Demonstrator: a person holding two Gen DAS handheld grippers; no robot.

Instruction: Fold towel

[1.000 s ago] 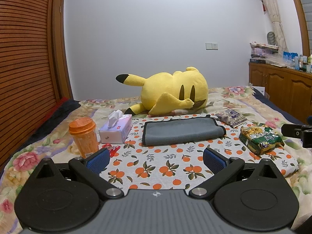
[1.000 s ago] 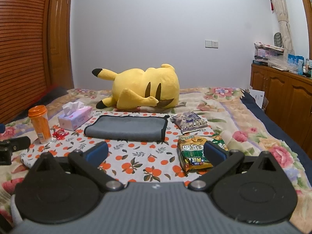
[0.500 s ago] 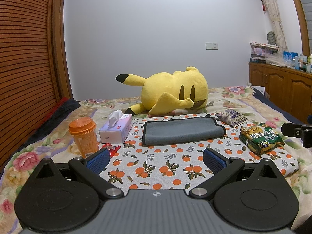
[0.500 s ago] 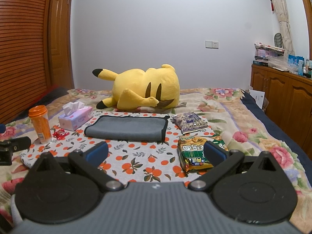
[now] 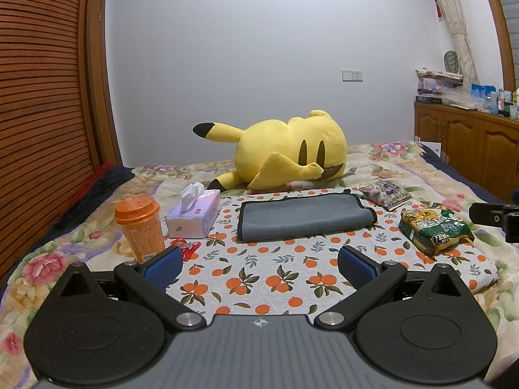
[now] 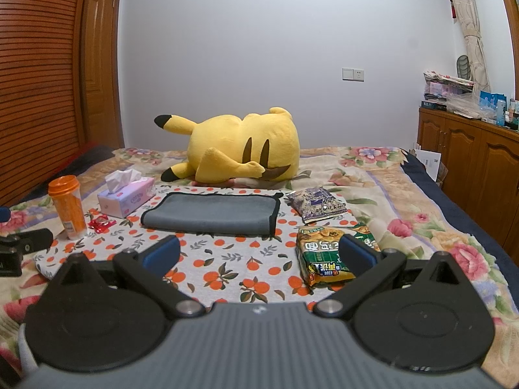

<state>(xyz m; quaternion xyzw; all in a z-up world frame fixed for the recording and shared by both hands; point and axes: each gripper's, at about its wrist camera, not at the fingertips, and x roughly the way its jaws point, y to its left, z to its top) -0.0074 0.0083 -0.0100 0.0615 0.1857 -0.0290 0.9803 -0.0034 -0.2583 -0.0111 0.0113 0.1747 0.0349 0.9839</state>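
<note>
Grey with a dark edging, the one towel (image 5: pixel 303 216) (image 6: pixel 211 214) lies folded flat on the orange-print cloth (image 5: pixel 259 272), its long axis running left to right across both views, in front of the single yellow plush (image 5: pixel 288 155). Around it sit one orange cup (image 5: pixel 140 225), one tissue box (image 5: pixel 194 215), and two snack packets (image 6: pixel 327 254) (image 6: pixel 316 204). Both the left gripper (image 5: pixel 259 264) and the right gripper (image 6: pixel 259 254) hang spread wide with nothing between their blue pads, well short of the towel.

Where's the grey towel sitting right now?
The grey towel lies flat mid-bed on the orange-print cloth, between the tissue box on its left and the snack packets, just before the yellow plush.
</note>
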